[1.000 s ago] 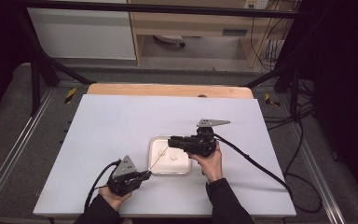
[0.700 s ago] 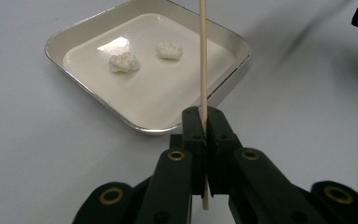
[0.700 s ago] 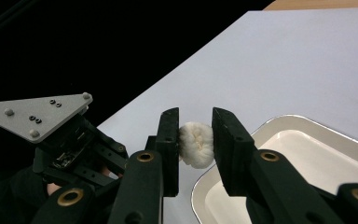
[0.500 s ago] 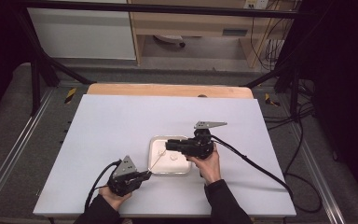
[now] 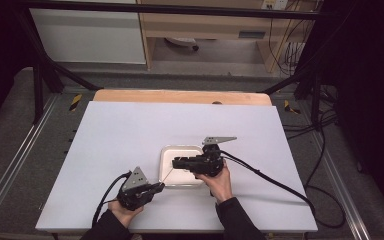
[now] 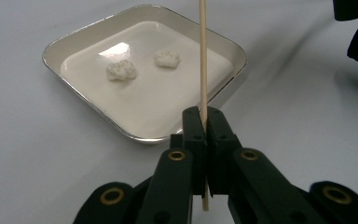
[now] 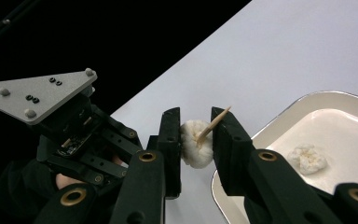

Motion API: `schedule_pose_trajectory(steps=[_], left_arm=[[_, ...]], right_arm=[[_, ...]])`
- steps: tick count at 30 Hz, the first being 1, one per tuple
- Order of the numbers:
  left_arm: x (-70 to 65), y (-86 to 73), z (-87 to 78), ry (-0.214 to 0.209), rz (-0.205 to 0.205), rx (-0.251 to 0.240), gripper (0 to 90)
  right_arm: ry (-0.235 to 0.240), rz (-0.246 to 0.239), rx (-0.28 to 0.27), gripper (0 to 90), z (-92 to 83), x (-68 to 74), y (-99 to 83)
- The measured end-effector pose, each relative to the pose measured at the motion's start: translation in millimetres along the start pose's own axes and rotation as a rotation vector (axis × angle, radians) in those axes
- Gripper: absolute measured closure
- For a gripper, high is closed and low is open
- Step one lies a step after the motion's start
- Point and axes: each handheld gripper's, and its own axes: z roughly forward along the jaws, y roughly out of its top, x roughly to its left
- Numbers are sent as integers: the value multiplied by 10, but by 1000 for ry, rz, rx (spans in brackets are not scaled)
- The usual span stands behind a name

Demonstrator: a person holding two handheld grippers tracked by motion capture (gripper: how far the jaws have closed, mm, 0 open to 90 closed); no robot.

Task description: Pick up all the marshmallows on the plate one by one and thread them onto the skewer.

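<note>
At the near left of the white table, the left gripper had its black jaws clamped tight on a thin pale wooden skewer, held close to its blunt end. The stick's long axis ran away from that gripper, up and rightward across the near edge of the shallow white square tray, where two small white crumbly lumps lay apart on the floor of the dish. Over the tray's right side, the right gripper pinched a third soft white lump between its pads, jaws closed only as far as the piece allowed. The skewer's sharp tip stood out of that lump, so the stick had entered it along its own line. The coming move appeared to turn on that alignment: the lump lay straight ahead of the left gripper along the skewer, and the right hand, the nearer one, would likely slide it further down the shaft.
</note>
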Motion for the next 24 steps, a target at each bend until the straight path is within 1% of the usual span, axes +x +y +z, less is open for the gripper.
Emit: schedule_pose_trajectory(steps=[4, 5, 9, 13, 24], left_arm=[[-12, 27, 38, -7, -27, -18, 883], [-14, 34, 47, -5, -26, -17, 883], [-33, 57, 104, 2, -45, -26, 883], [-27, 77, 137, -2, -62, -30, 883], [-19, 77, 167, -10, -67, -23, 882]], right_arm=[[-5, -4, 3, 744, 33, 12, -44], [-5, -3, 6, 744, 41, 15, -56], [-12, -12, 23, 743, 82, 18, -113], [-10, -6, 34, 744, 118, 13, -156], [-13, -10, 57, 742, 180, 24, -245]])
